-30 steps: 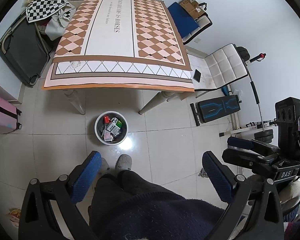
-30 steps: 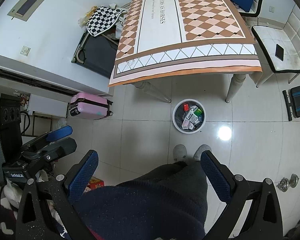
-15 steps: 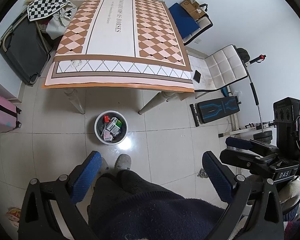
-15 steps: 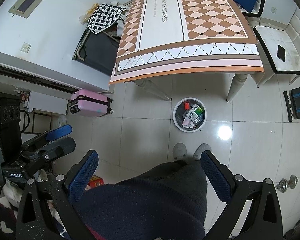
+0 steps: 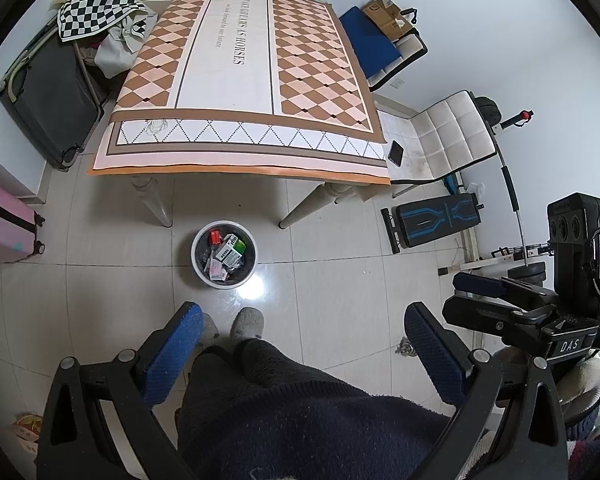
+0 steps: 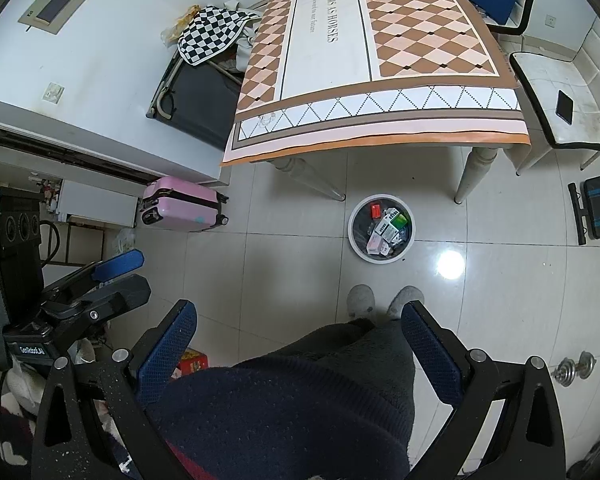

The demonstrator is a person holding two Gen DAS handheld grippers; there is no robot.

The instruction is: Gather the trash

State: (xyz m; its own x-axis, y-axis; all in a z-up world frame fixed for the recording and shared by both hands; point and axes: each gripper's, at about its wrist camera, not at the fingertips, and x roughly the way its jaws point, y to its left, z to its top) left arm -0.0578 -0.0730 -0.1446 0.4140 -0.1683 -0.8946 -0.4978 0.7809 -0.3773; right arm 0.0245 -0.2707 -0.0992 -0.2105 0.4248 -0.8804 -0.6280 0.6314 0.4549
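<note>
A round white trash bin [image 5: 196, 258] [image 6: 354, 236] stands on the tiled floor in front of the table, holding small boxes and a red can [image 5: 228, 254] [image 6: 386, 230]. My left gripper [image 5: 304, 340] hangs open high above the floor, with only the person's dark-clothed legs and grey slippers [image 5: 246, 322] below it. My right gripper [image 6: 300, 336] is open too and holds nothing. Each gripper appears side-on in the other's view, the right one [image 5: 488, 296] at the right edge and the left one [image 6: 112, 276] at the left edge.
A table under a diamond-pattern cloth [image 5: 240, 80] [image 6: 360, 60] has bottles at its far end. A pink suitcase [image 5: 4, 224] [image 6: 184, 204] and a black suitcase [image 5: 48, 92] stand left. At the right are a white chair with a phone [image 5: 396, 152], a bench [image 5: 436, 220] and a dumbbell [image 6: 572, 368].
Both views have tilted slightly up toward the table. The grippers stay open and the bin has not moved.
</note>
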